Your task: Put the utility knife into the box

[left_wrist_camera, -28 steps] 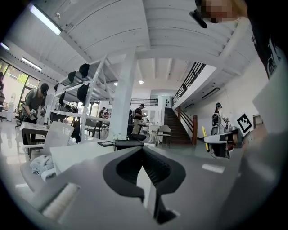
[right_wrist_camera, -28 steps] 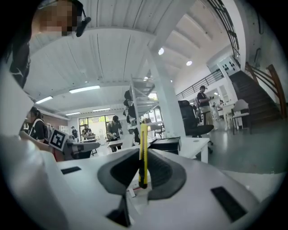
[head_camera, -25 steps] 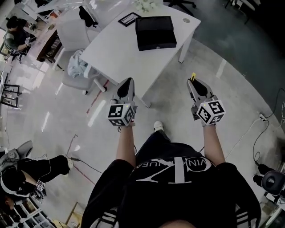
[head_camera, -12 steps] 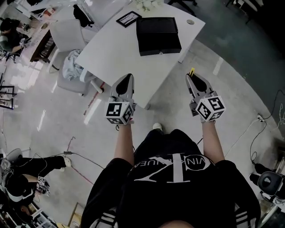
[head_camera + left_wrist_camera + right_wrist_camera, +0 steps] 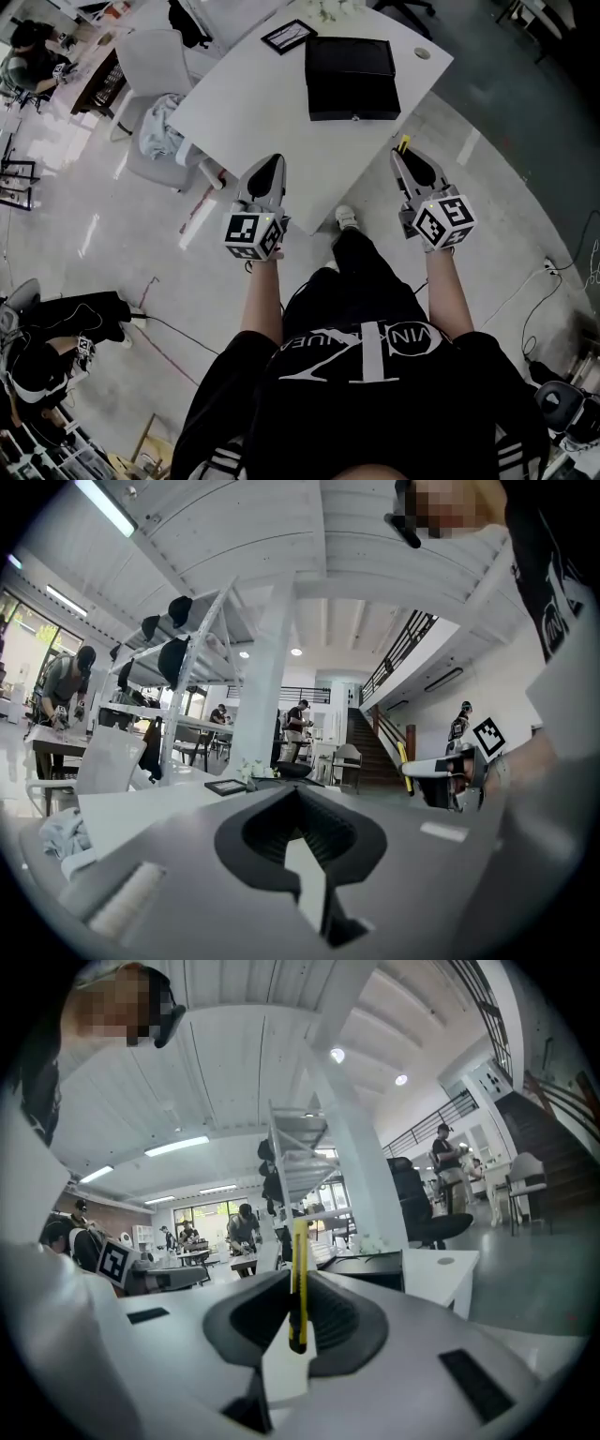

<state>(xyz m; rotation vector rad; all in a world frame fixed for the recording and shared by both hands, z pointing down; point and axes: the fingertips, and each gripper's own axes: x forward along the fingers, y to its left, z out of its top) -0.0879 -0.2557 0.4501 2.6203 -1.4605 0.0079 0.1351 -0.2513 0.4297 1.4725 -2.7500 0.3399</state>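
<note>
Ahead on desk [image 5: 267,117], box [image 5: 353,78] looks closed. Fingers of right gripper [image 5: 406,161] clamp knife [image 5: 297,1283]; left gripper [image 5: 270,171] fingers together, empty. I should step closer, lift lid with left, hold knife steady.

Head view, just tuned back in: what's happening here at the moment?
A person stands just short of a white table with a gripper in each hand. The right gripper is shut on a yellow utility knife, which sticks out past the jaws. The left gripper is shut and empty. The black box sits on the table ahead, apparently closed, so the knife is not yet in it.
</note>
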